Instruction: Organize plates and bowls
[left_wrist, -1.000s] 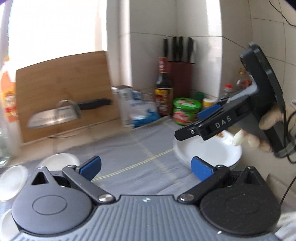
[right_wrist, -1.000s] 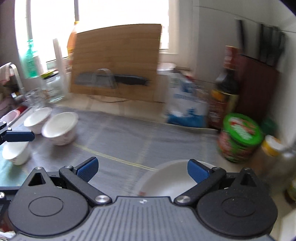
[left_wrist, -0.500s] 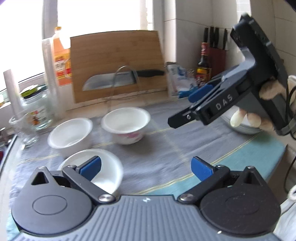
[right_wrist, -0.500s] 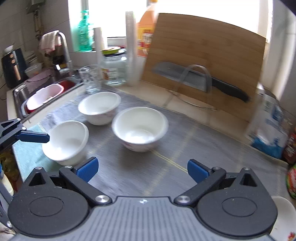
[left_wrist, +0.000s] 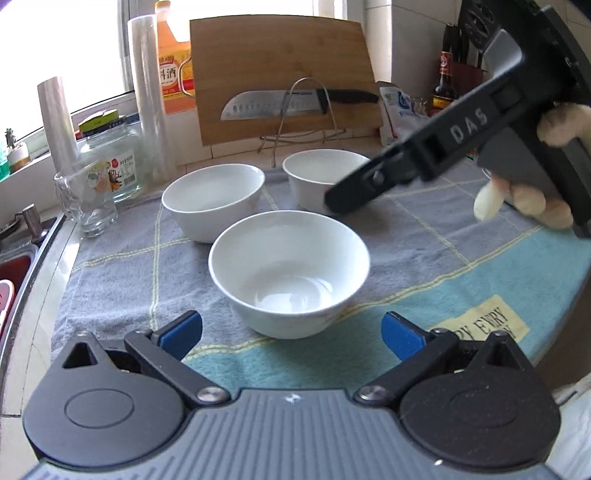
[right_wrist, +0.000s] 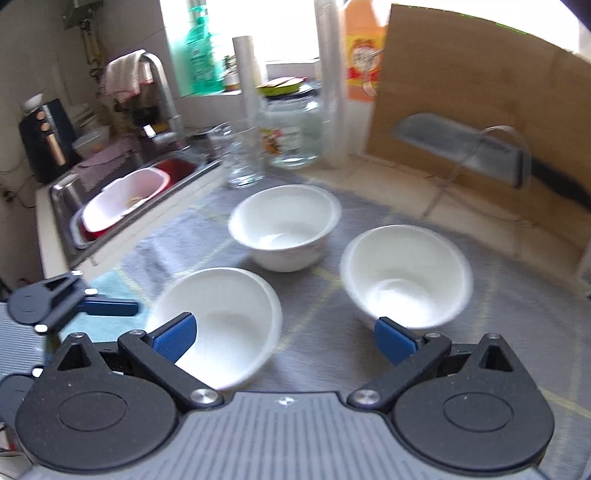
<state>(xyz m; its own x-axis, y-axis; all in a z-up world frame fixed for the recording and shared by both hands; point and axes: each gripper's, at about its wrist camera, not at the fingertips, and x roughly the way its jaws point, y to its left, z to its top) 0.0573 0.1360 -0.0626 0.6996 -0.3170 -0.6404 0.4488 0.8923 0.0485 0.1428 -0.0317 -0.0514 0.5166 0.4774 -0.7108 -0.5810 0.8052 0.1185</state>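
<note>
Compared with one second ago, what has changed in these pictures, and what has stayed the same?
Both grippers swung leftward, away from the plate near the jars toward the three white bowls. The left gripper now faces the nearest bowl; the right gripper hovers over them. Nothing was grasped or released: both remain open and empty, and the bowls appear unmoved on the towel.

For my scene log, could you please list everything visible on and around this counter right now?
bowls: three, white, upright and apart on the towel
towel: one, grey and teal, spread over the counter
cutting board: one, wooden, leaning at the back
knife: one, black handle, on a wire rack before the board
glass jar: one, clear, back left
drinking glass: one, clear, beside the jar
sink: one, steel, holding a pink tub
left gripper: open, empty, facing the nearest bowl
right gripper: open, empty, above the bowls
</note>
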